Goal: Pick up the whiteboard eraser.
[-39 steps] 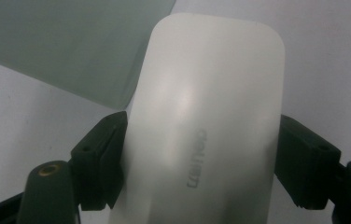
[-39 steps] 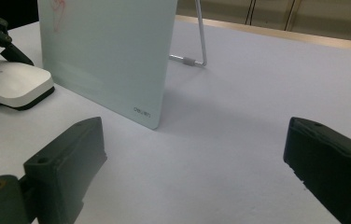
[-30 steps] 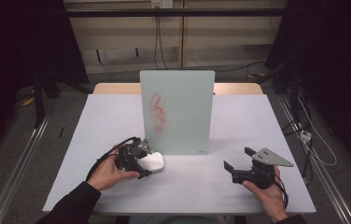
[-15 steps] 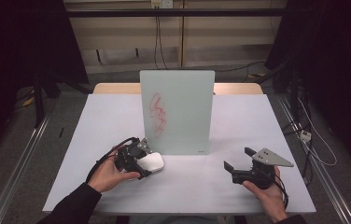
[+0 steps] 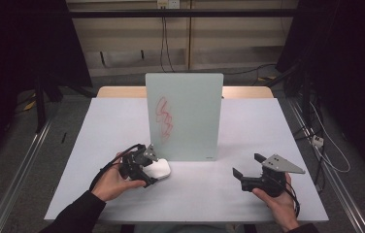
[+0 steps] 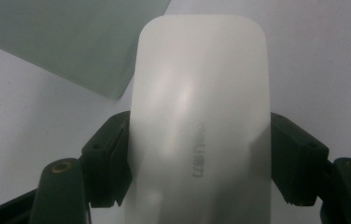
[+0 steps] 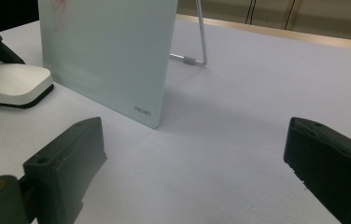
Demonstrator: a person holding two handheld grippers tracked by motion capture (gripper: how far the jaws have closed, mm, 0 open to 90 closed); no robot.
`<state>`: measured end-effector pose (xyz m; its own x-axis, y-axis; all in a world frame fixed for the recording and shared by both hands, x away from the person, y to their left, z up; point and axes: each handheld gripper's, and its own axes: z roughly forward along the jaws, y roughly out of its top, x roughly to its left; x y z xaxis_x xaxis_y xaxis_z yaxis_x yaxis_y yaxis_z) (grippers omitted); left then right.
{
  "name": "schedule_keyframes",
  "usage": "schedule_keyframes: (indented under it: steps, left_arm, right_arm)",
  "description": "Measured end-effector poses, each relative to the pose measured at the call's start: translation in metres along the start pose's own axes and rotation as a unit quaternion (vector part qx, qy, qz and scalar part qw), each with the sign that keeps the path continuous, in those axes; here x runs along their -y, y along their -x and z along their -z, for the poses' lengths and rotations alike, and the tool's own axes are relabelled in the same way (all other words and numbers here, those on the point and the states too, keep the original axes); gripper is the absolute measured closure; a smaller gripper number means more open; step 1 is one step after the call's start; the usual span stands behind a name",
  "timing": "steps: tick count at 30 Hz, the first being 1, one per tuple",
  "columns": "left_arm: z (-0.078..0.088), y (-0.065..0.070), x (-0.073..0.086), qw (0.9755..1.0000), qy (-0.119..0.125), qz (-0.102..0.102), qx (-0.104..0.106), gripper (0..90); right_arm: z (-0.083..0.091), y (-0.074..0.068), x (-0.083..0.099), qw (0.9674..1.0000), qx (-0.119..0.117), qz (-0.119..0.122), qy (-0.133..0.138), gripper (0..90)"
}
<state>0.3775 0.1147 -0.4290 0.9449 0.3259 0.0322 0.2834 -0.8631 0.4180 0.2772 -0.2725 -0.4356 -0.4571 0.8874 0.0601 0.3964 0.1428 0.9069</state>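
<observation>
White plastic, smooth and rounded at the corners: the flat white eraser block [image 6: 199, 126] is sitting between the jaws of the left gripper [image 5: 147, 167], which are pressing in on both of its long sides. It is lying low on the pale grey tabletop [image 5: 122, 126], just in front of the lower left corner of the upright frosted glass writing board [image 5: 185, 116]. The red scribble [image 5: 164, 118] on that board is looking untouched, so I judge the pick-up as done and the wiping as yet to come: the block is needing to be lifted to the marks and rubbed across them.

The right gripper [image 5: 247, 175] is resting near the front right of the tabletop, well apart from the board, its jaws standing wide with nothing between them.

The left gripper view is giving what the high view is not: the pads meeting the block's edges and faint grey lettering on its top. The right gripper view is showing the block's dark underside layer [image 7: 24, 101], the thin metal prop stand [image 7: 197, 46] behind the board and a small logo at the board's bottom corner. The high view alone is laying out the whole scribble and both hands' spacing.
</observation>
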Motion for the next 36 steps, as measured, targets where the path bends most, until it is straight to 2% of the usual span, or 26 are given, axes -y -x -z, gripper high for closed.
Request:
schedule_keyframes:
  steps: [2,6,12,13,16,17,18,20,26,28,29,31,32,33,34,35,36]
  left_arm:
    - [0.001,0.0,0.0,0.9999,0.001,0.008,-0.009,30.7]
    - [0.001,0.0,0.001,1.0,0.0,0.008,-0.006,30.9]
    - [0.005,0.0,0.002,0.9998,0.013,0.016,-0.003,31.0]
    - [0.007,0.001,0.003,0.9995,0.022,0.021,-0.002,31.0]
    - [0.009,0.001,0.004,0.9993,0.029,0.021,-0.006,31.0]
    - [0.011,0.002,0.006,0.9988,0.042,0.026,-0.001,31.0]
    - [0.011,0.002,0.006,0.9988,0.042,0.026,-0.001,31.0]
    - [0.014,0.002,0.008,0.9978,0.06,0.03,-0.003,31.0]
    - [0.019,0.002,0.013,0.9952,0.086,0.047,-0.006,31.0]
    - [0.023,0.003,0.016,0.9921,0.11,0.057,-0.018,31.0]
    - [0.026,0.003,0.018,0.9907,0.118,0.059,-0.032,31.0]
    - [0.029,0.004,0.02,0.9867,0.139,0.071,-0.045,31.0]
    - [0.029,0.004,0.02,0.9867,0.139,0.071,-0.045,31.0]
    - [0.031,0.003,0.021,0.9843,0.151,0.078,-0.048,31.0]
    - [0.032,0.004,0.022,0.9804,0.168,0.09,-0.048,31.0]
    - [0.036,0.004,0.024,0.9781,0.177,0.091,-0.062,31.0]
    - [0.036,0.004,0.024,0.9781,0.177,0.091,-0.062,31.0]
  right_arm:
    - [0.0,0.0,0.0,1.0,0.0,0.0,0.0,5.3]
    - [0.0,0.0,0.0,1.0,0.0,0.0,0.0,5.2]
    - [0.0,0.0,0.0,1.0,0.0,-0.002,0.001,5.2]
    - [0.0,0.0,0.0,1.0,0.0,-0.002,0.001,5.2]
    - [0.0,0.0,0.0,1.0,0.0,-0.002,0.0,5.2]
    - [0.0,0.0,0.0,1.0,0.0,-0.001,0.0,5.2]
    - [0.0,0.0,0.0,1.0,0.0,-0.001,0.0,5.2]
    - [0.0,0.0,0.0,1.0,0.001,-0.004,0.001,5.2]
    - [0.001,0.0,0.0,0.9999,0.004,-0.011,0.002,5.2]
    - [0.001,0.0,0.0,0.9999,0.003,-0.01,0.001,5.2]
    - [0.001,0.0,0.0,0.9999,0.004,-0.01,0.001,5.3]
    - [0.002,0.001,0.0,0.9999,0.005,-0.01,0.001,5.2]
    - [0.003,0.001,0.001,0.9999,0.004,-0.011,0.001,5.2]
    - [0.003,0.001,0.001,0.9999,0.004,-0.011,0.002,5.2]
    - [0.004,0.001,0.001,0.9999,0.003,-0.01,0.003,5.2]
    - [0.004,0.001,0.001,0.9999,0.004,-0.012,0.004,5.2]
    - [0.004,0.001,0.001,0.9999,0.004,-0.013,0.004,5.2]
